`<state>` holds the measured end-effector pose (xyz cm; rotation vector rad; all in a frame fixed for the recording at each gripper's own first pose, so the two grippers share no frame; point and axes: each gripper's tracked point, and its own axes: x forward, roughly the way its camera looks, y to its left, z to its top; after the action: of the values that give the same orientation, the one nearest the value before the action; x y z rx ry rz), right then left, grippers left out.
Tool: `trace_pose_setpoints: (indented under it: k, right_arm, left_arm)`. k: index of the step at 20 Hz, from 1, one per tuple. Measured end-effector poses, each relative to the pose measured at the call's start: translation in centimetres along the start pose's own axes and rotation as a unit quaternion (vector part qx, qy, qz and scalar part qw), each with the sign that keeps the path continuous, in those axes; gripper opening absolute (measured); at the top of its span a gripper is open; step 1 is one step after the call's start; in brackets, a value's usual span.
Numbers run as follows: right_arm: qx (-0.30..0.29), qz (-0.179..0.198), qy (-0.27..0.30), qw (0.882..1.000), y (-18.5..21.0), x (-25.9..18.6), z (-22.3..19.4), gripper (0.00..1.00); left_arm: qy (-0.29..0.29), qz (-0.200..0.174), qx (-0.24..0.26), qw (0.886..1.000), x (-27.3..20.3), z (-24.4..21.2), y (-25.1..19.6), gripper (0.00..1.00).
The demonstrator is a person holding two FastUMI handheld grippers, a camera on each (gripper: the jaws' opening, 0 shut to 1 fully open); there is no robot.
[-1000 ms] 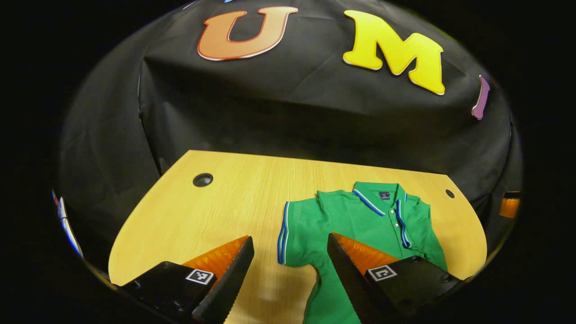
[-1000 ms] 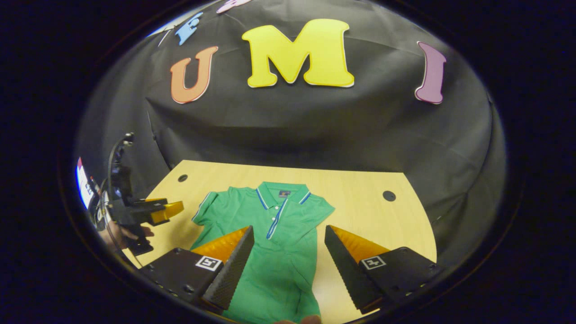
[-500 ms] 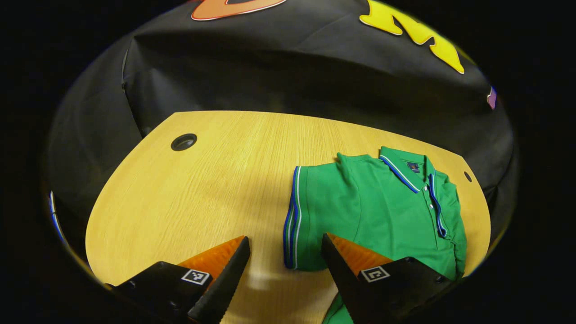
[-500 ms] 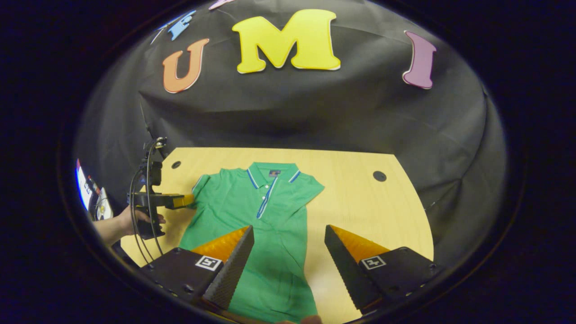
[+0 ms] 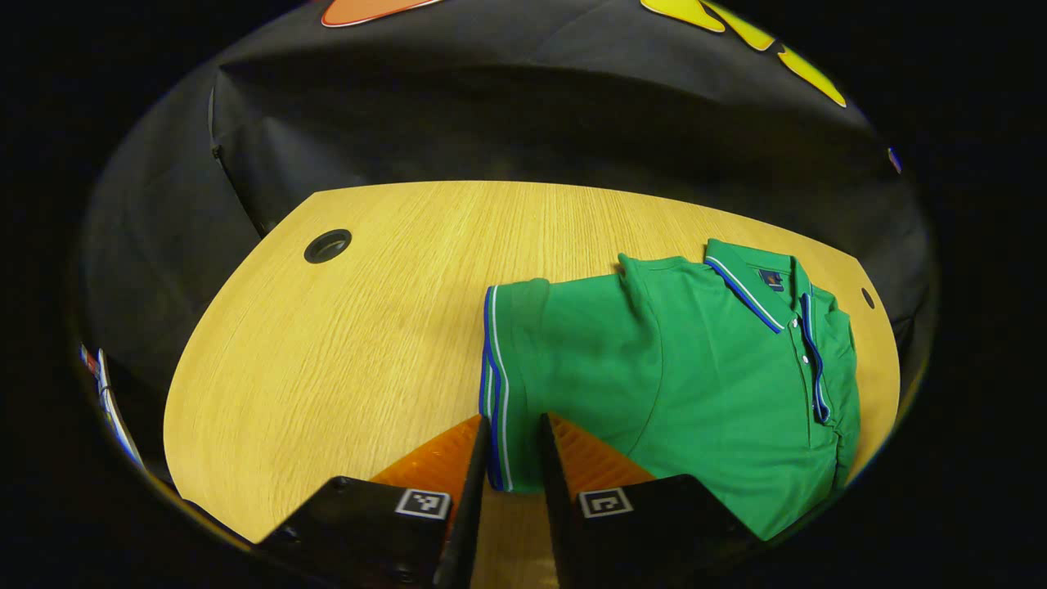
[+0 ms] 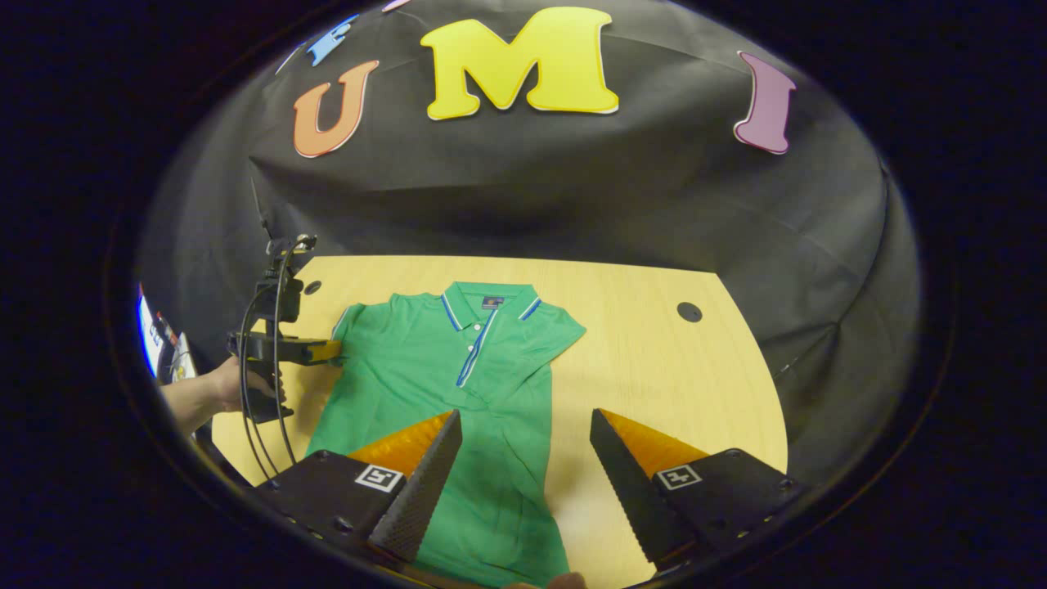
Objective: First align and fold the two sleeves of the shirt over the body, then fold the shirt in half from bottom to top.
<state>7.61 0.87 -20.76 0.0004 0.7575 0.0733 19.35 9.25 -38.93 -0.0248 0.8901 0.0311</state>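
Lying flat near the far edge of the table [image 6: 695, 368], the shirt [image 6: 458, 393] leaves bare wood on both sides. Left gripper [image 5: 513, 458] pinches the striped sleeve hem [image 5: 493, 384]; right gripper [image 6: 523, 458] hovers wide above the body.

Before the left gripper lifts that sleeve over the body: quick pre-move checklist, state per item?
1. Left gripper on the sleeve cuff: jaws nearly closed around the striped hem; ok.
2. Firm pinch on the fabric: cannot tell, contact is hidden between the jaws.
3. Shirt flat on the table, collar away from the person: ok.
4. Right sleeve folded: not ok, it lies spread out.
5. Right gripper clear of the fold path: jaws open, above the lower body of the shirt; ok.
6. Body smooth: slight creases near the placket; ok.
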Motion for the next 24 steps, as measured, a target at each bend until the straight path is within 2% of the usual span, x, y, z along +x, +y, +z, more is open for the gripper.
trace_pose_setpoints:
  k: [1, 2, 3, 4, 5, 7, 8, 9, 10, 11, 12, 15, 24]
  right_arm:
    - [0.0, 0.001, -0.003, 1.0, 0.0, 0.0, 0.1, 0.96]
    - [-0.001, 0.001, -0.004, 1.0, -0.2, 0.0, 0.1, 0.96]
    - [-0.001, 0.001, -0.006, 1.0, -0.3, -0.2, 0.1, 0.92]
    - [-0.001, 0.002, -0.009, 1.0, -0.5, -0.2, 0.2, 0.96]
    - [-0.001, 0.0, -0.011, 1.0, -0.8, -0.1, 0.2, 0.96]
    - [0.004, -0.003, -0.014, 1.0, -1.2, -0.1, 0.3, 0.96]
    - [0.007, -0.003, -0.016, 1.0, -1.4, -0.1, 0.4, 0.92]
    - [0.011, -0.004, -0.017, 1.0, -1.5, 0.0, 0.4, 0.92]
    - [0.013, -0.004, -0.02, 1.0, -1.7, -0.1, 0.5, 0.96]
    - [0.013, -0.006, -0.021, 1.0, -1.8, 0.0, 0.6, 0.92]
    - [0.016, -0.011, -0.023, 1.0, -2.2, 0.0, 0.6, 0.96]
    - [0.036, -0.008, -0.024, 0.999, -2.7, -0.2, 0.4, 0.96]
    - [0.049, -0.017, -0.039, 0.998, -5.3, -2.4, -0.3, 0.96]
  left_arm:
    - [0.003, -0.001, 0.002, 1.0, 0.0, 0.0, -0.3, 0.32]
    - [0.005, 0.002, 0.005, 1.0, -0.2, 0.1, -0.4, 0.24]
    - [0.008, 0.007, 0.01, 1.0, 0.0, 0.2, -0.4, 0.12]
    - [0.009, 0.01, 0.012, 1.0, -0.1, 0.1, -0.5, 0.1]
    - [0.009, 0.002, 0.009, 1.0, -0.2, 0.2, -1.0, 0.07]
    - [-0.004, -0.003, 0.009, 1.0, -1.0, 1.1, -1.1, 0.06]
    - [-0.018, -0.002, 0.012, 1.0, -1.7, 1.9, -1.1, 0.06]
    - [-0.032, -0.003, 0.017, 0.999, -2.2, 2.8, -1.4, 0.06]
    - [-0.044, -0.004, 0.023, 0.999, -2.8, 3.6, -1.7, 0.06]
    - [-0.055, -0.005, 0.028, 0.998, -3.6, 4.4, -2.1, 0.06]
    - [-0.064, -0.008, 0.03, 0.997, -4.3, 5.2, -2.6, 0.06]
    - [-0.082, -0.016, 0.036, 0.996, -6.2, 7.0, -4.1, 0.06]
    - [-0.085, -0.055, 0.036, 0.994, -7.8, 8.0, -12.6, 0.06]
